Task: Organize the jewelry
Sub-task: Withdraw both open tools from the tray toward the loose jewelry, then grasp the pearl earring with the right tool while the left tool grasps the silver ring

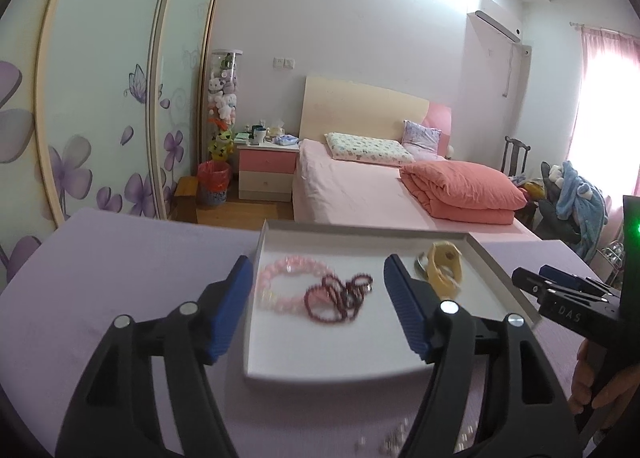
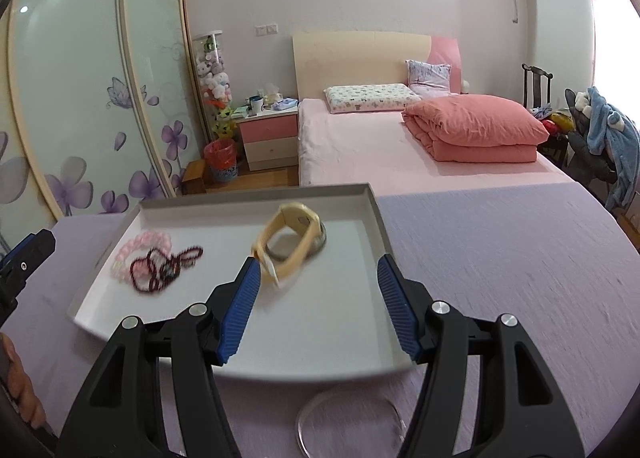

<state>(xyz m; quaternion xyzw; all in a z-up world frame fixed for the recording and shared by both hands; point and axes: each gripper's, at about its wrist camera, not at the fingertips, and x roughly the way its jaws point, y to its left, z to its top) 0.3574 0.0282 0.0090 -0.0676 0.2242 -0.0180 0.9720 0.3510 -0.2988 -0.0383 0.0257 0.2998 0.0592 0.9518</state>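
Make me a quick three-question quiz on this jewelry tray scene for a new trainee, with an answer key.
1. True or false: the watch lies inside the tray.
2. Which piece overlaps the pink bracelet? A) the watch B) the dark red beads C) the clear ring
3. Fill in: both the left gripper and the right gripper are ____, holding nothing.

Key: 1 true. 2 B. 3 open.
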